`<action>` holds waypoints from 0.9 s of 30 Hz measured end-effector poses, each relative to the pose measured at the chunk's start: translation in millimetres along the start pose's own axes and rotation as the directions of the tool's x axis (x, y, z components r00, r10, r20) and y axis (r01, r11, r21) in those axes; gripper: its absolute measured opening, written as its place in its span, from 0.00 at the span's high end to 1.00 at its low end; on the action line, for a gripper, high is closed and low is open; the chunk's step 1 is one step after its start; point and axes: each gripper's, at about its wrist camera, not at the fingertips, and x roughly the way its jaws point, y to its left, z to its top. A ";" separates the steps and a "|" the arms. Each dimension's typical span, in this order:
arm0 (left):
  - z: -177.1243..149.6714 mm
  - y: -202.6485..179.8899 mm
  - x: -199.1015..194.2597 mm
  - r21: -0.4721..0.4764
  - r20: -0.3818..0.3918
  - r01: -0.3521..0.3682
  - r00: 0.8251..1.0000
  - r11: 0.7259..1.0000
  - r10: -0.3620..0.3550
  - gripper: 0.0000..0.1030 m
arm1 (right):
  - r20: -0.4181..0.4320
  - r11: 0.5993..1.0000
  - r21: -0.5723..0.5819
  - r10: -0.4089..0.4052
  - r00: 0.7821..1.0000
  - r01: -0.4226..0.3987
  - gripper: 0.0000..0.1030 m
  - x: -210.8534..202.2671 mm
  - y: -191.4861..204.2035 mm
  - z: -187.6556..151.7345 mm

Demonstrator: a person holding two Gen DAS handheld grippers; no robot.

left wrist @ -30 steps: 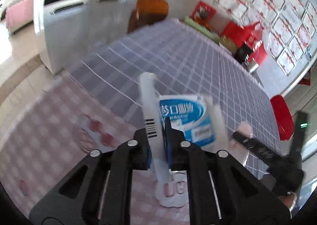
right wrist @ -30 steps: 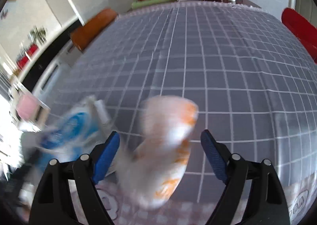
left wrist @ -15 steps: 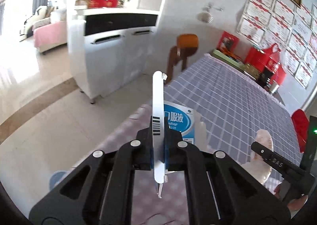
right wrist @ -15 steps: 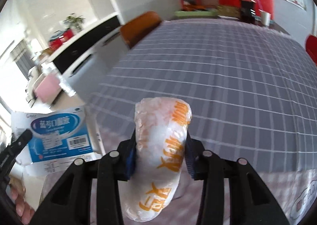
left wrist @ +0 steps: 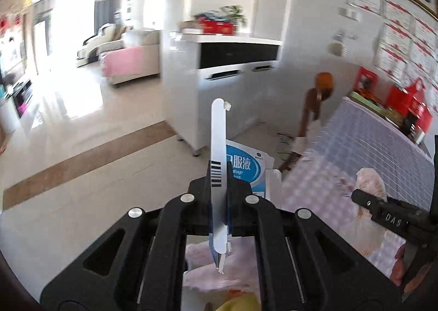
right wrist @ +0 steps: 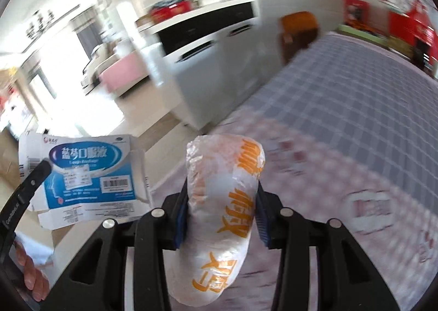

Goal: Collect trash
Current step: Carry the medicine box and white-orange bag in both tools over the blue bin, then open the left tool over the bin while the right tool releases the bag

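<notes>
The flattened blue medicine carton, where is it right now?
The flattened blue medicine carton is clamped edge-on in the left gripper, left of the bag in the right wrist view, past the table's edge.

One flattened carton point(right wrist: 90, 171); one crumpled wrapper point(right wrist: 224, 201); two grippers point(left wrist: 219, 193).

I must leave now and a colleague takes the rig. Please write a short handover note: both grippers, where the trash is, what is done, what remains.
Left gripper: jaws shut on the flattened blue-and-white carton, gripped by its edge.
Right gripper: jaws shut on the white bag with orange print, which bulges above and below the pads.
Both pieces are lifted off the checked tablecloth and held over the table's near edge, facing the floor and the white cabinet.
Done: two pieces picked up.
Left: drop both into a bin. No bin shows in either view, so find it first.
</notes>
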 end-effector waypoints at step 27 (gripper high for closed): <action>-125.8 175.3 67.5 -0.082 -0.391 -0.302 0.886 0.950 0.248 0.43 | -0.185 0.964 -0.219 0.113 0.976 -0.153 0.60 73.7 174.0 -71.4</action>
